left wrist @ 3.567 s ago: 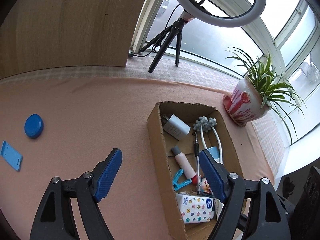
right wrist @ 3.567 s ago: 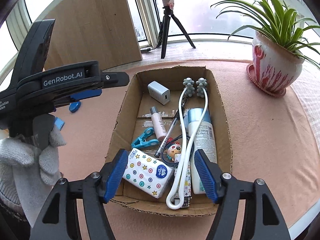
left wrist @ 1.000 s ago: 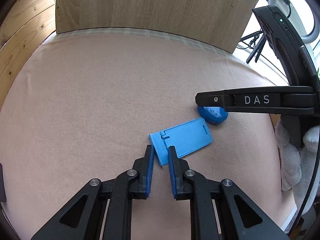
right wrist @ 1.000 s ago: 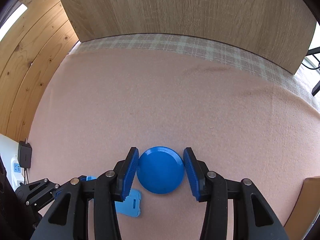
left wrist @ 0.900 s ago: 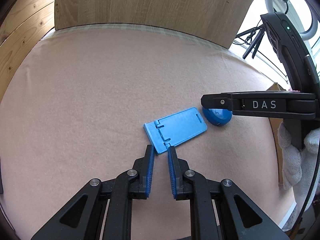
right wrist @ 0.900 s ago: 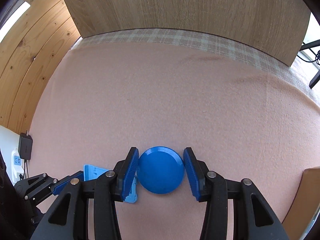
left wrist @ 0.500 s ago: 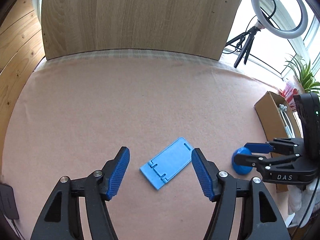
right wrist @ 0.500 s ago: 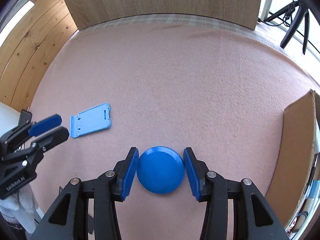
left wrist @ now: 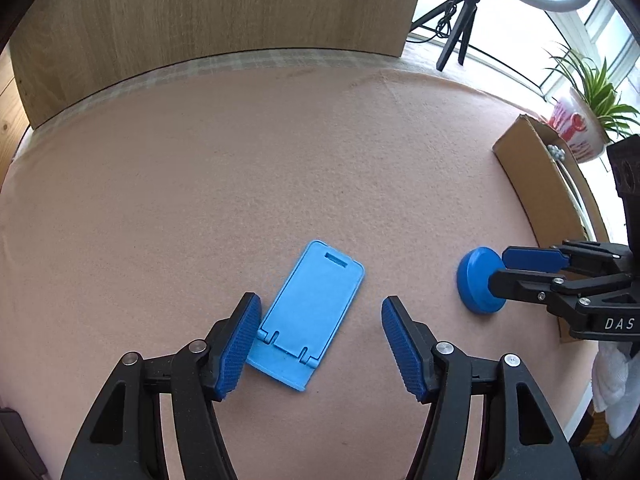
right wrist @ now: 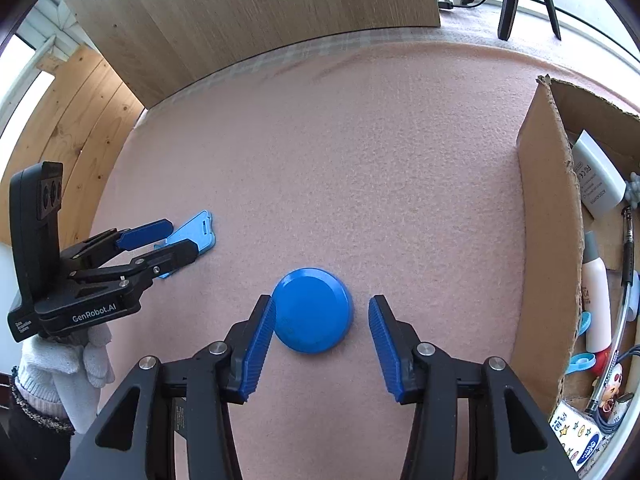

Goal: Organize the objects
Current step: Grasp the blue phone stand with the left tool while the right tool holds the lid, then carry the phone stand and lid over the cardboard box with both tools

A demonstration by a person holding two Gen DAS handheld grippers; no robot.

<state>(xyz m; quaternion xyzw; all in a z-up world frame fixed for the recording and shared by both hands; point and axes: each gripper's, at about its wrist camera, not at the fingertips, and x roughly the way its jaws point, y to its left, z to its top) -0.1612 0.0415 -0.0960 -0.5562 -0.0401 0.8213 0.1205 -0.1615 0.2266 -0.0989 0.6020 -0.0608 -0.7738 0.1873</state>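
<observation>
Left gripper (left wrist: pixel 320 344): jaws wide, holding nothing; stand (left wrist: pixel 310 312) between pads, toward 10 o'clock.
Right gripper (right wrist: pixel 322 346): jaws wide, holding nothing; disc (right wrist: pixel 314 315) between pads, 12 o'clock.

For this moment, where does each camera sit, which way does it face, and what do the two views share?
Left wrist: on the left tongs, facing down-forward at the blue phone stand lying between its open fingers; the right tongs enter from the right.
Right wrist: on the right tongs, open around the blue round lid; left tongs and gloved hand show.
Shared: stand, lid, cardboard box, pink cloth.
</observation>
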